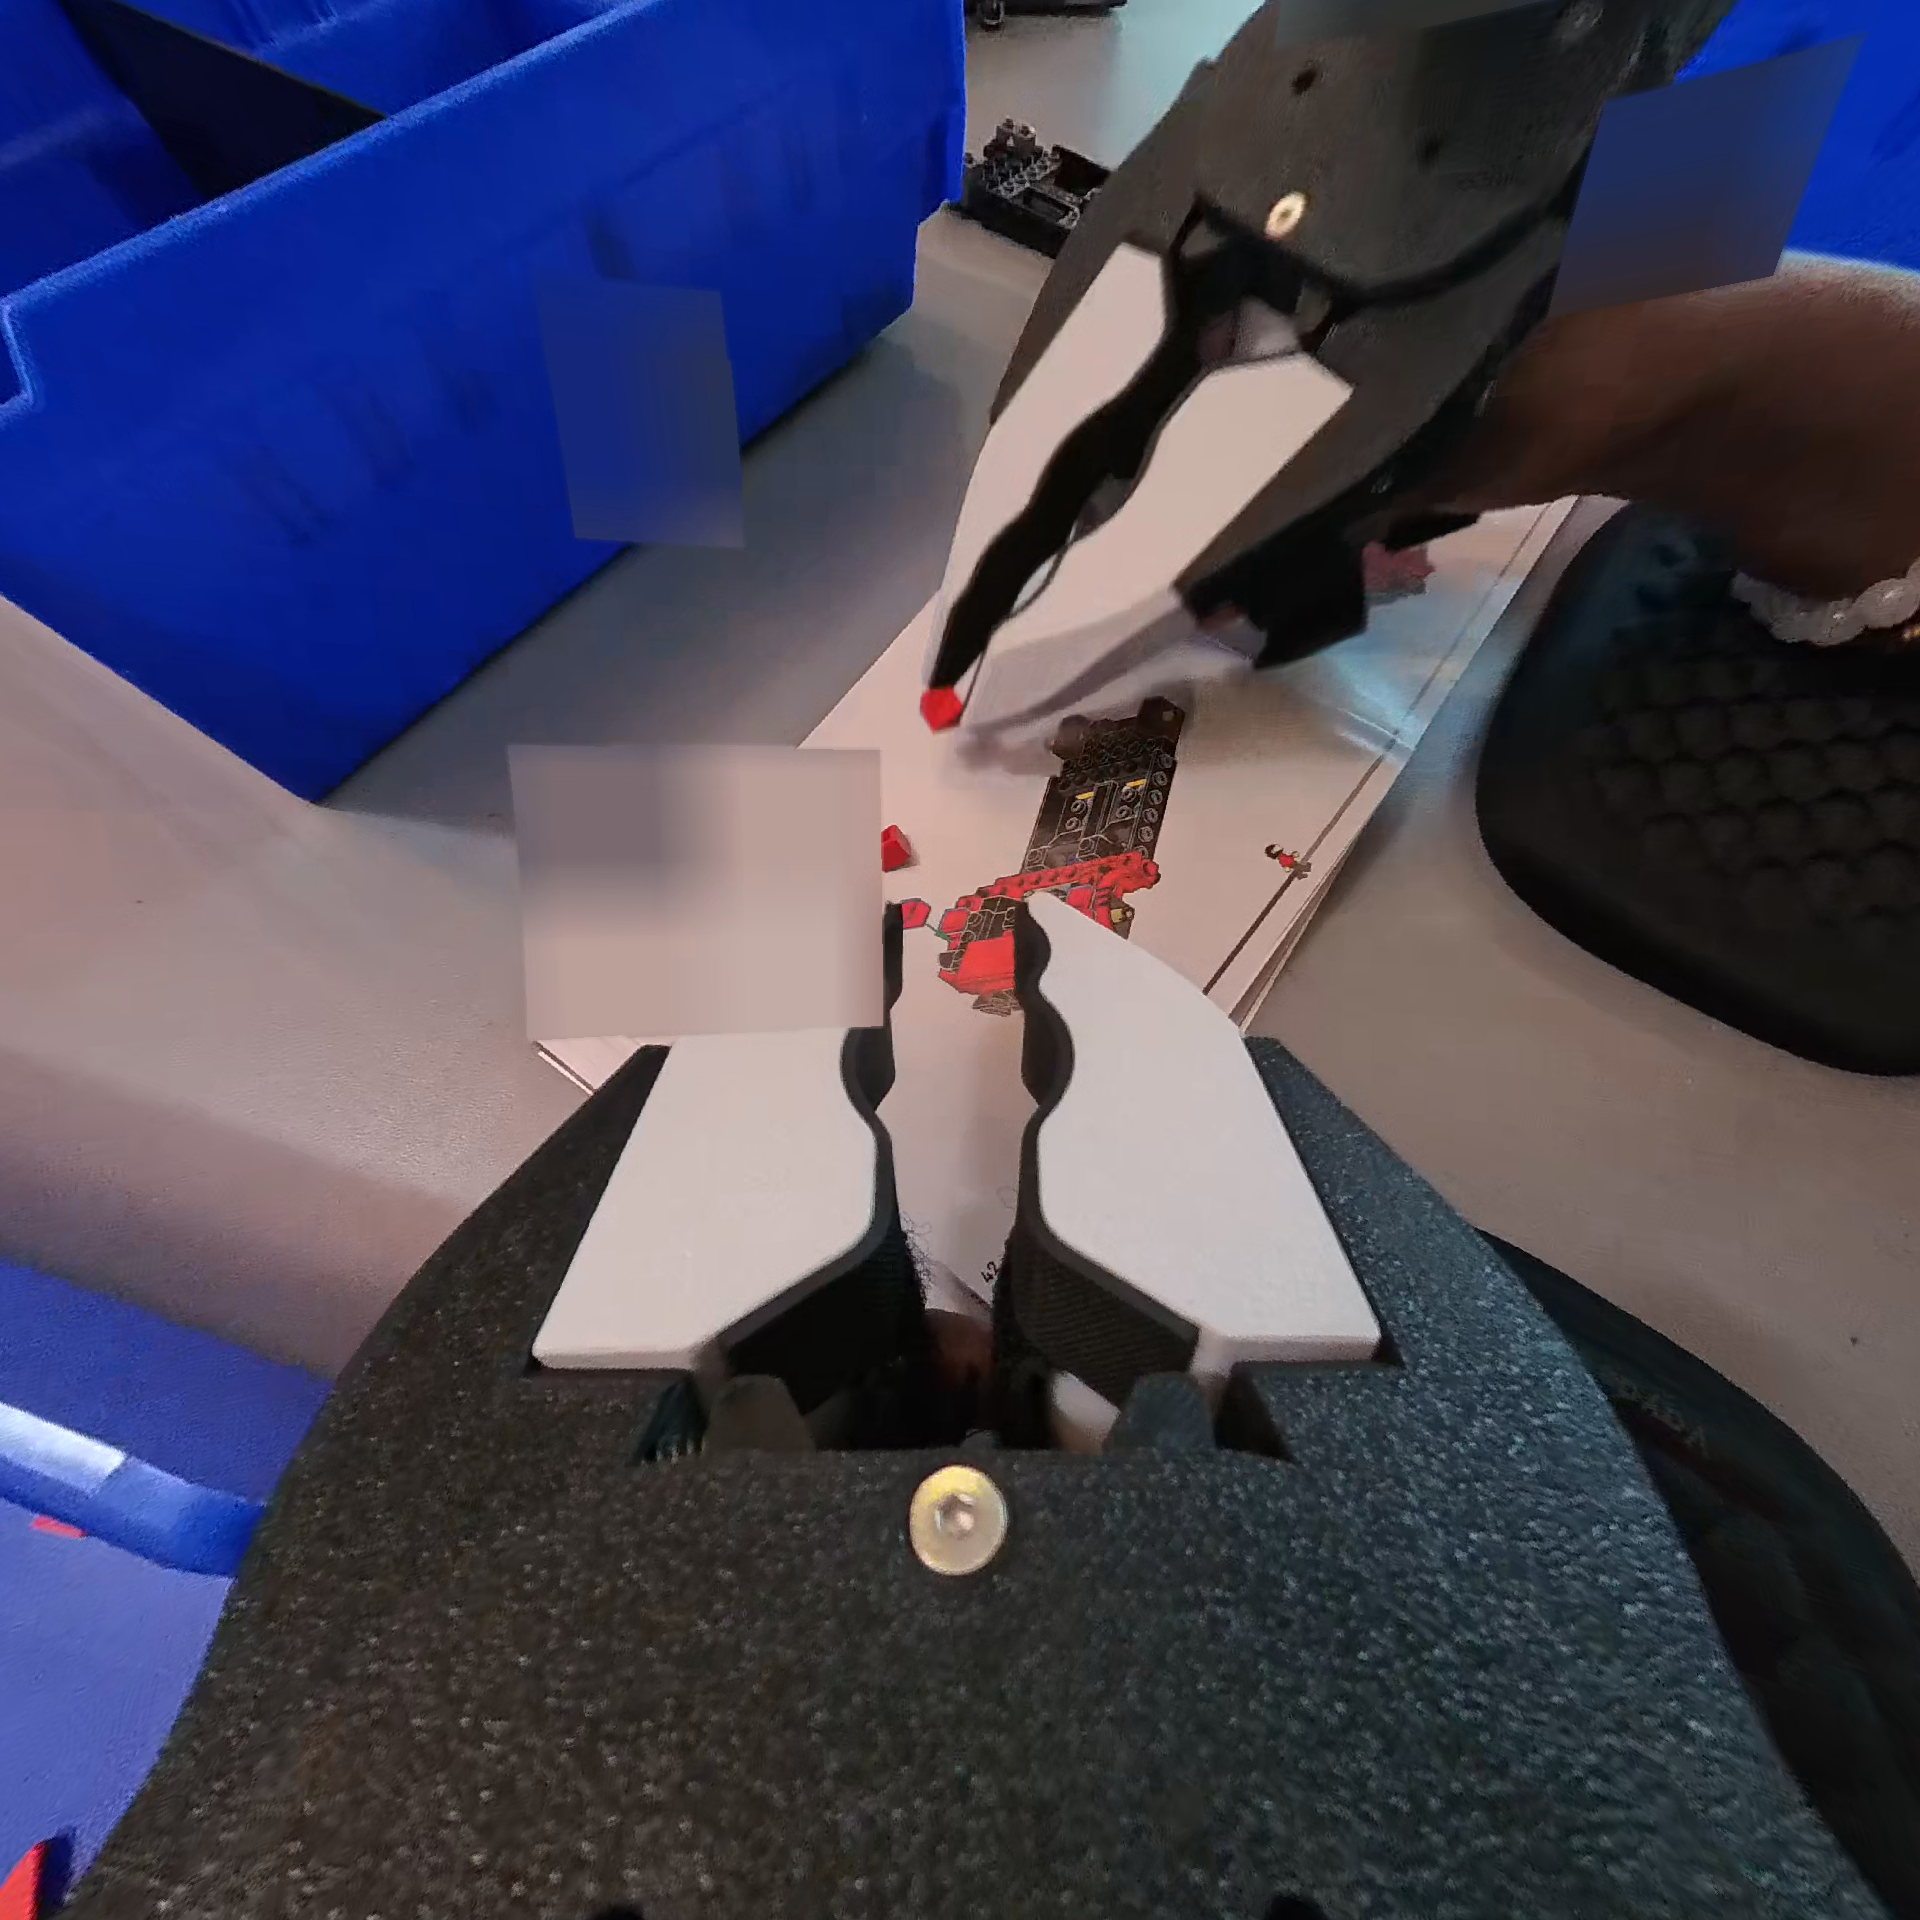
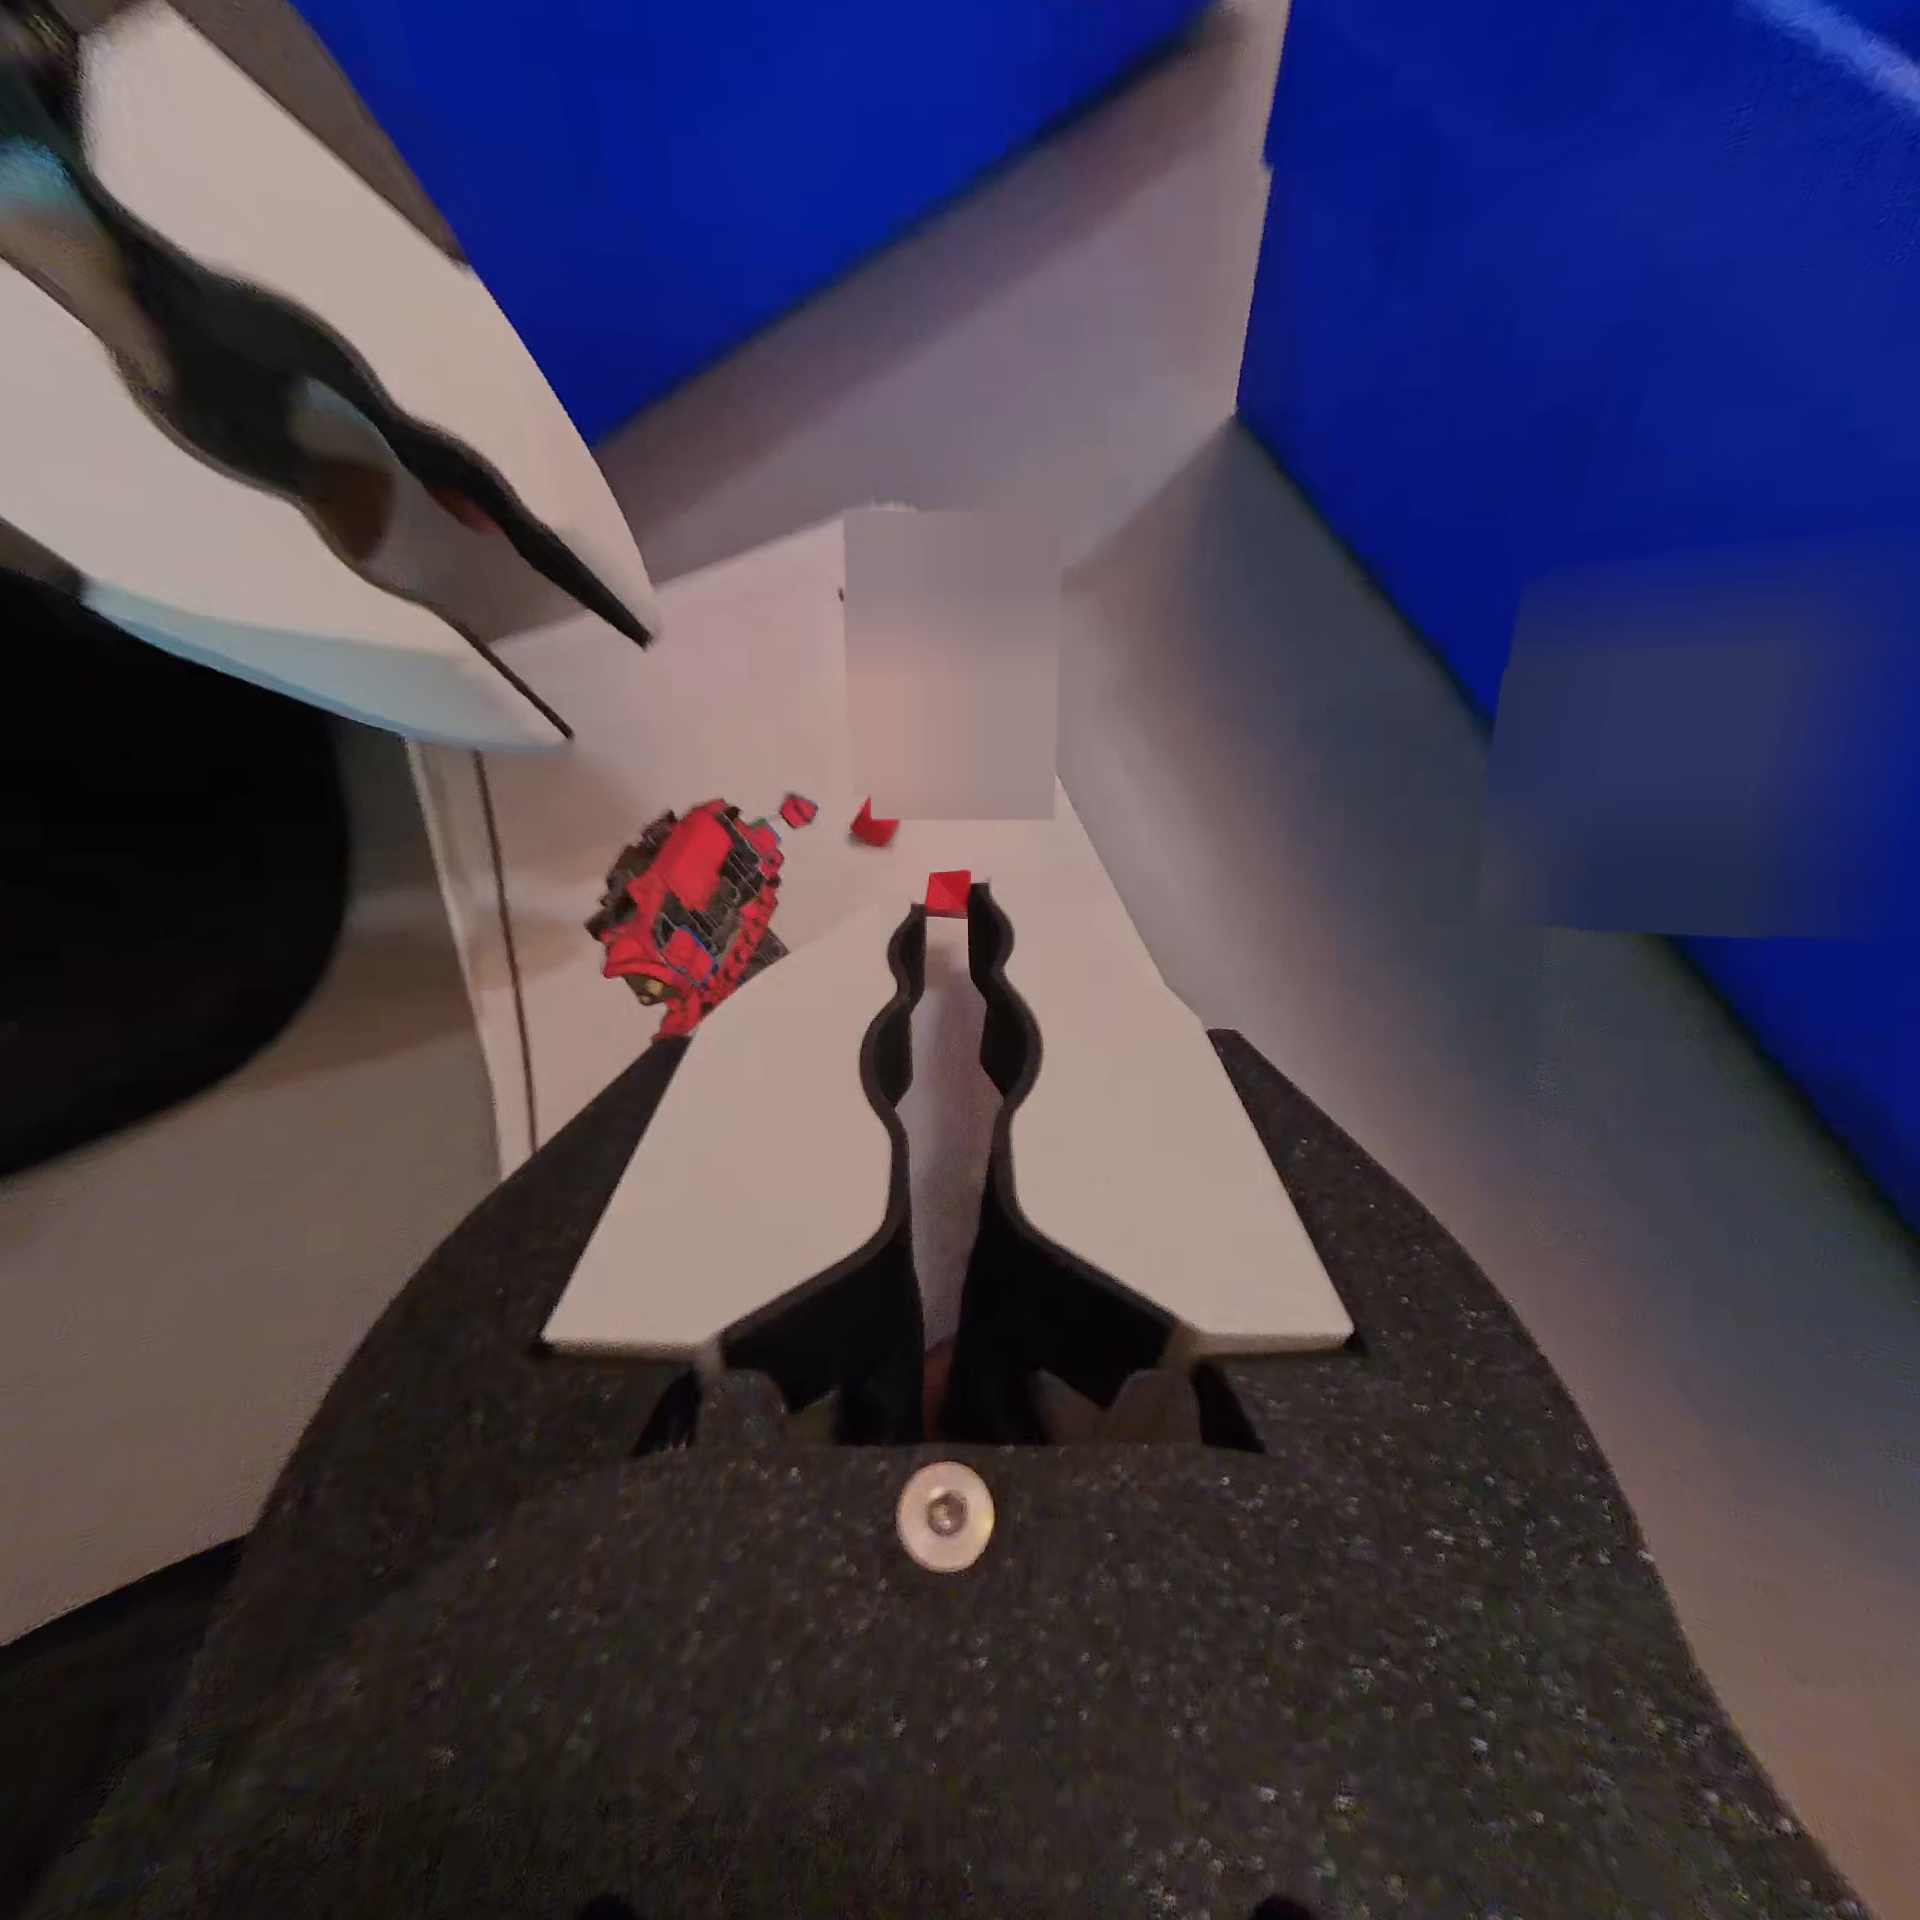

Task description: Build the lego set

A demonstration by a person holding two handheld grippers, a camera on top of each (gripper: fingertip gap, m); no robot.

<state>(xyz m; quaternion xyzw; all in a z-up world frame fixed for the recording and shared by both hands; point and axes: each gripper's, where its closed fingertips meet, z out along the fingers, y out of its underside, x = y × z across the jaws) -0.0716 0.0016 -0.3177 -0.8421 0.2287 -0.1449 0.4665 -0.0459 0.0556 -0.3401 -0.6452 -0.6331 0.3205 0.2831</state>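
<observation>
My right gripper (image 2: 948,906) is shut on a small red lego piece (image 2: 948,891) at its fingertips and holds it just above the open instruction booklet (image 2: 1039,935). In the left wrist view the right gripper (image 1: 956,698) comes in from the upper right with the red piece (image 1: 938,709) at its tip. My left gripper (image 1: 961,914) is open and empty, low over the booklet (image 1: 1299,748) and its printed picture of a red and black model (image 1: 1049,894). A second loose red piece (image 1: 896,847) lies on the page between the two grippers; it also shows in the right wrist view (image 2: 873,826).
Large blue bins (image 1: 364,312) stand at the left and back, and another blue bin (image 2: 1610,312) is on the right. A black lego assembly (image 1: 1023,182) sits far back on the grey table (image 1: 208,935). A black mesh cushion (image 1: 1714,810) lies right of the booklet. A person's arm (image 1: 1714,416) reaches in. The grippers' ends are close to 7 cm from one another.
</observation>
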